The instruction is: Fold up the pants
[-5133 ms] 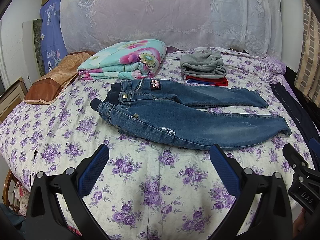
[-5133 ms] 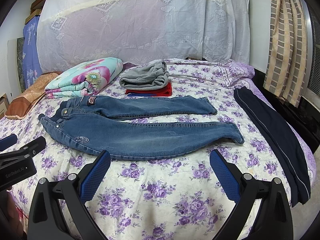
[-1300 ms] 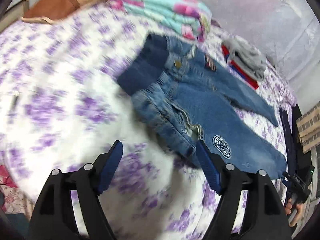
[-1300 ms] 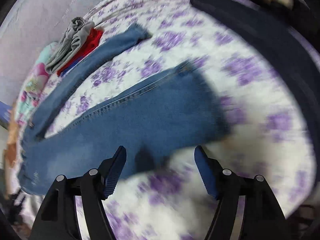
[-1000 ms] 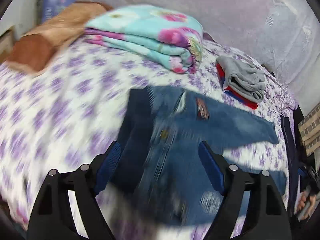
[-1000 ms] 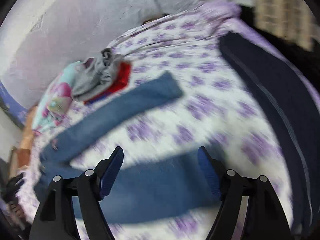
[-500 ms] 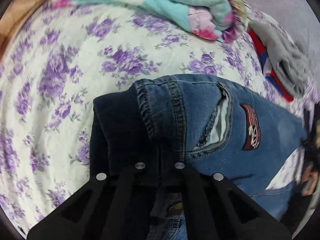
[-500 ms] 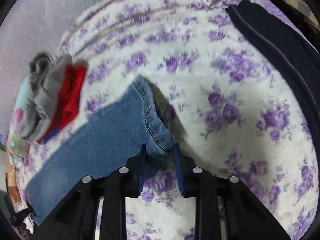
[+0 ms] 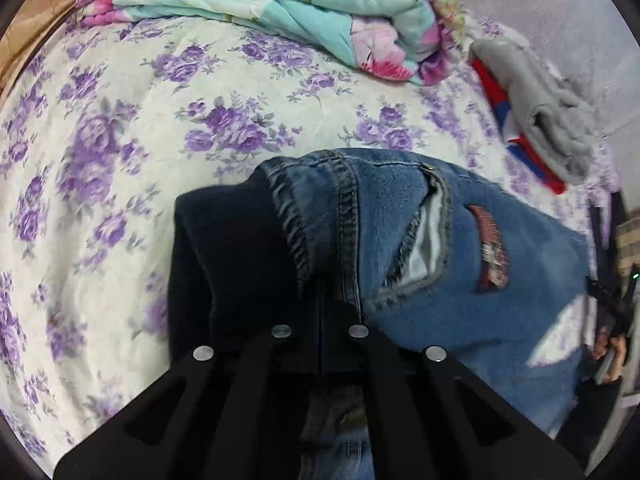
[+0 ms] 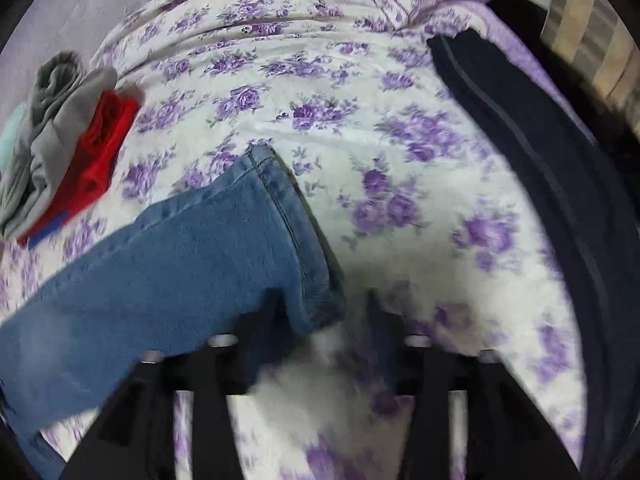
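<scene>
Jeans (image 9: 400,216) lying mid-frame on floral bedspread (image 9: 120,128), waistband being pinched by closed left gripper (image 9: 320,320), right gripper (image 10: 324,312) just reopening, blurred, leg cuff seemingly between jaws, unpressed

soft even light, blurred fisheye edges

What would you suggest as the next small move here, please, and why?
Probably close the right gripper again on the leg cuff. Its jaws have just been opening and the cuff corner sits between them, not pressed. The left gripper is already shut on the jeans' waistband, so only the cuff end seems unsecured before lifting.
</scene>
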### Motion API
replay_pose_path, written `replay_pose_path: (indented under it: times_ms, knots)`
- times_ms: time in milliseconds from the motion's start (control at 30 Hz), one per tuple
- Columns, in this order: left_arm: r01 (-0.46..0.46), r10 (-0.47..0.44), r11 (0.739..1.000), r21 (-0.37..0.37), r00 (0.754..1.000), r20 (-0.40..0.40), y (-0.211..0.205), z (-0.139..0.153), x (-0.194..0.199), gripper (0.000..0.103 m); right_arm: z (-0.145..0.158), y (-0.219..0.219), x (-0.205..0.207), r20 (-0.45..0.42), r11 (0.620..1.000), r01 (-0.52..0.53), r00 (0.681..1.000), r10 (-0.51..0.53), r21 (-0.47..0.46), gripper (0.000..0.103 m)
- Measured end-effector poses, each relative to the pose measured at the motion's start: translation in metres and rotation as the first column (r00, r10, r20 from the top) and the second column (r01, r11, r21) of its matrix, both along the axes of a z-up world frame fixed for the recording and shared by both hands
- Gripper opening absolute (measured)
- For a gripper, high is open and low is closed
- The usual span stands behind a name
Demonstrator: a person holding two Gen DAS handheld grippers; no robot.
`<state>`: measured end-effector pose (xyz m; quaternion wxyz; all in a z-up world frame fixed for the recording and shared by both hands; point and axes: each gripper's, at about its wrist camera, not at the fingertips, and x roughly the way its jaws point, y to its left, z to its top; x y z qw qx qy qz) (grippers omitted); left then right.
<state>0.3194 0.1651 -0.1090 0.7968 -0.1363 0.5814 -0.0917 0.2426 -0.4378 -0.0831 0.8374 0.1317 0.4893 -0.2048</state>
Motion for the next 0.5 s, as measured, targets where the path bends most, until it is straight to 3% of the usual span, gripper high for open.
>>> replay_pose_path:
  times_ms: [33,100,133,167,267,333,433,500]
  knots:
    - [0.006,-0.006,1.0,-0.022,1.0,0.007,0.006,0.008,-0.007,0.008,0.014,0.008,-0.017,0.047,1.0,-0.022,0.999,0.022,0.009,0.053]
    - [0.013,-0.013,1.0,-0.003,0.998,0.06,0.019,0.03,-0.022,0.044,0.037,0.028,-0.056,0.133,0.995,-0.097,0.987,0.094,0.016,0.06]
    - [0.013,-0.015,1.0,0.023,0.996,0.091,0.024,0.04,-0.027,0.07,0.045,0.041,-0.076,0.172,0.989,-0.145,0.975,0.139,0.021,0.067]
    - [0.008,-0.016,0.998,0.058,0.991,0.134,0.03,0.054,-0.031,0.077,0.05,0.055,-0.097,0.203,0.981,-0.193,0.962,0.183,0.029,0.069]
    - [0.048,-0.065,0.994,0.094,0.979,0.191,0.04,0.08,-0.026,0.079,0.048,0.081,-0.136,0.222,0.961,-0.274,0.939,0.262,0.027,0.069]
    - [0.13,-0.147,0.986,0.104,0.971,0.187,0.037,0.084,-0.006,0.083,0.042,0.097,-0.157,0.202,0.949,-0.313,0.931,0.302,0.024,0.069]
    - [0.27,-0.289,0.954,0.129,0.943,0.164,0.02,0.069,0.027,0.084,0.036,0.118,-0.172,0.176,0.945,-0.325,0.933,0.315,0.031,0.069]
    - [0.342,-0.361,0.928,0.147,0.922,0.136,0.014,0.052,0.045,0.084,0.038,0.135,-0.169,0.147,0.942,-0.336,0.931,0.335,-0.016,0.069]
